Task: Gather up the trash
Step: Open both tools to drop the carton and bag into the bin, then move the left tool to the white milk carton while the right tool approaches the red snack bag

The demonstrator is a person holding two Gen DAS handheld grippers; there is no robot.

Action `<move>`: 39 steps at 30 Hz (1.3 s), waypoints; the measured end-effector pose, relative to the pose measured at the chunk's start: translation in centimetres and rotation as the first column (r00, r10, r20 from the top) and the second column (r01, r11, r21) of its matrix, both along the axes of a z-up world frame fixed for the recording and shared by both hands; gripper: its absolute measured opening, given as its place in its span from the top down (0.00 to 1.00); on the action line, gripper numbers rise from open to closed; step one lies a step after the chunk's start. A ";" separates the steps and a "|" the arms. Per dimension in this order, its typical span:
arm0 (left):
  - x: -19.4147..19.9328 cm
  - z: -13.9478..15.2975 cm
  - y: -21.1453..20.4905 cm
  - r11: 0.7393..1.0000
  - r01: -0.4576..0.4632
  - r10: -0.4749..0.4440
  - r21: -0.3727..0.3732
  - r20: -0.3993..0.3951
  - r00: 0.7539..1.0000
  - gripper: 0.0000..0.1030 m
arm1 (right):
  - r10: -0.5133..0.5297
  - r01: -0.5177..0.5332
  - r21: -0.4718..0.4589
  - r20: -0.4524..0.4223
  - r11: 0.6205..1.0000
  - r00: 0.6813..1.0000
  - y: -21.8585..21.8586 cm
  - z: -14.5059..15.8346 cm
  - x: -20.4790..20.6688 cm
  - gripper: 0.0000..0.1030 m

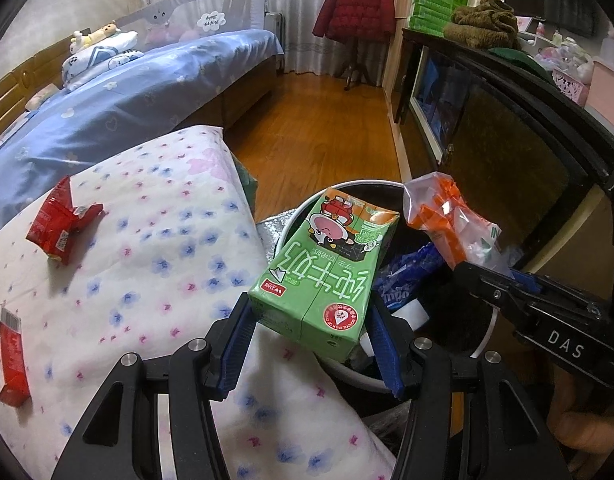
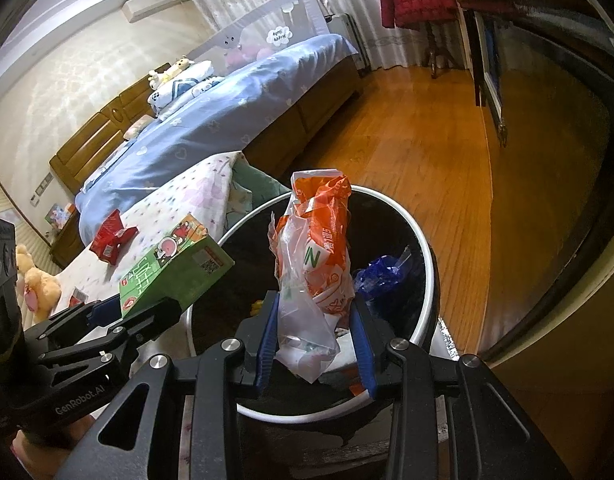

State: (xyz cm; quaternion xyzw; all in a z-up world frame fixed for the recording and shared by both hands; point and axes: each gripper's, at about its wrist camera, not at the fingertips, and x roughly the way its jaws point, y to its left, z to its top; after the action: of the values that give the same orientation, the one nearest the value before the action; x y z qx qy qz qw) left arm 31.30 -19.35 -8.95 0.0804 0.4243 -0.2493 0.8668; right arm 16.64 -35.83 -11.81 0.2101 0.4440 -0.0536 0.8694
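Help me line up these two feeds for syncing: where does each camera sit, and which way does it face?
Left wrist: sits on the left tool, looking along its fingers at the green milk carton it grips over the trash bin; the right tool shows too.
Right wrist: sits on the right tool, looking down into the bin at the orange plastic bag it grips; the left tool shows at left.
Shared: carton, bag, bin, floral quilt, blue bed, red jacket.
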 end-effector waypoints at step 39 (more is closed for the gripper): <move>-4.1 0.6 16.1 0.947 -0.306 0.305 -0.097 -0.021 0.952 0.39 | 0.160 -0.164 0.044 0.076 0.986 0.984 9.0 2.4 1.7 0.26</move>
State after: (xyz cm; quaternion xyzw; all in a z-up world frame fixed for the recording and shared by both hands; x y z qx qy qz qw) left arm 27.16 -3.28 -8.39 -0.0299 0.4211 -0.1330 0.8967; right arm 18.32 -26.81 -9.38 0.1970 0.4292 0.0361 0.8807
